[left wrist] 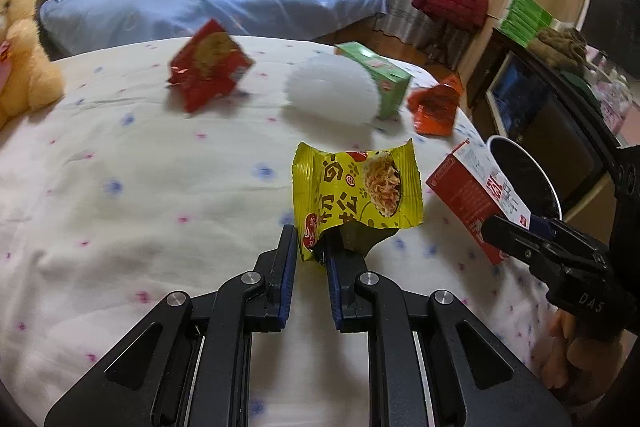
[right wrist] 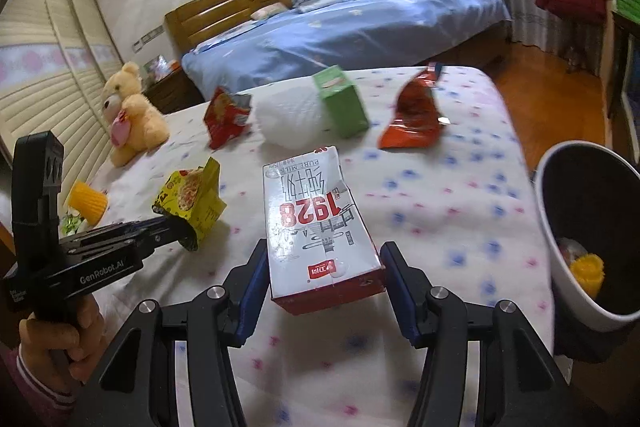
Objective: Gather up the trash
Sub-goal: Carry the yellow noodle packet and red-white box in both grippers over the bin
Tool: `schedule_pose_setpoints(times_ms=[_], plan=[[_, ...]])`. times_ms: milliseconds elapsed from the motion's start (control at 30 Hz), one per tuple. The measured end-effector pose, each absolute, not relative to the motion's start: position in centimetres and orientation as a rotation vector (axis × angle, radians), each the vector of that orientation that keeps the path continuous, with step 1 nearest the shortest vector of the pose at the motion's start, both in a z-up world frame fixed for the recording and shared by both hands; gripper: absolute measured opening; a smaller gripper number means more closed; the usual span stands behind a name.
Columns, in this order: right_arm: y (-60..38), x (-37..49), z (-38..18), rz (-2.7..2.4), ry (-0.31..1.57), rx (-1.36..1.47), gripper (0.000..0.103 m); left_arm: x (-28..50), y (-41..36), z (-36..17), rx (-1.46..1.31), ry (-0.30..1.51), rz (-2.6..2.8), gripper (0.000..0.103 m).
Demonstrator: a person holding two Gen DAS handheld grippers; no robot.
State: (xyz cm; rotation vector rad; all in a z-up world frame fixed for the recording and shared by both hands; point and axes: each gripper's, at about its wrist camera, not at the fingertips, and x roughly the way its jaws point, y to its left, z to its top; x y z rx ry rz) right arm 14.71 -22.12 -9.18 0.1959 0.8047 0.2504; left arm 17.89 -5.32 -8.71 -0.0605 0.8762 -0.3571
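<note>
1. The left gripper (left wrist: pixel 311 247) pinches the lower corner of a yellow snack wrapper (left wrist: pixel 356 187); its pads are pressed nearly together on the foil, and the wrapper stands up just beyond the fingertips, lifted off the white dotted bedspread (left wrist: pixel 140 187).
2. The right gripper (right wrist: pixel 324 287) clamps a red-and-white milk carton (right wrist: pixel 316 223) between its half-spread pads; the carton sticks out forward from the jaws, its near red end level with the fingertips.
3. From the left wrist view the carton sits to the right of the wrapper, near it but apart; from the right wrist view the wrapper sits to the left of the carton.
4. A white bin with a dark inside (right wrist: pixel 576 227) stands at the right edge of the bed, just right of the carton; a yellow item (right wrist: pixel 586 269) lies in it.
5. Farther on the bedspread lie a red snack bag (left wrist: pixel 208 67), a white ribbed cup (left wrist: pixel 330 91), a green box (left wrist: pixel 380 75) touching the cup's right side, and an orange bag (left wrist: pixel 436 105) at the far right.
6. A teddy bear (right wrist: pixel 128 111) sits at the far left; a yellow ribbed cup (right wrist: pixel 88 201) lies at the left edge.
7. A hand (right wrist: pixel 60 335) grips the left gripper's handle.
</note>
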Motion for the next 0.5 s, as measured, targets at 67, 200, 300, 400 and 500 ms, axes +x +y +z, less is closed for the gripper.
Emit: schedule_pose_setpoints(times_ms=[67,200,300,400,500], plan=[[-22.7,14.3,-9.2,0.241,0.802,0.202,0.055,17.8,-6.0,-8.7,-0.057,0.879,-0.369,0.013],[-23.8,13.6,-9.3,0.222,0.797,0.214,0.055,17.4,-7.3,-8.5,-0.043,0.875,-0.39,0.013],[-24.6,13.2,-9.3,0.211,0.792,0.226,0.055,17.2,-8.3,-8.4,-0.03,0.876,-0.403,0.013],[-25.4,12.7,-9.2,0.194,0.782,0.233,0.055,17.0,-9.2,-8.4,-0.018,0.876,-0.416,0.013],[-26.0,12.4,-9.1,0.184,0.776,0.242,0.055,17.0,-10.2,-8.4,-0.008,0.879,-0.433,0.013]])
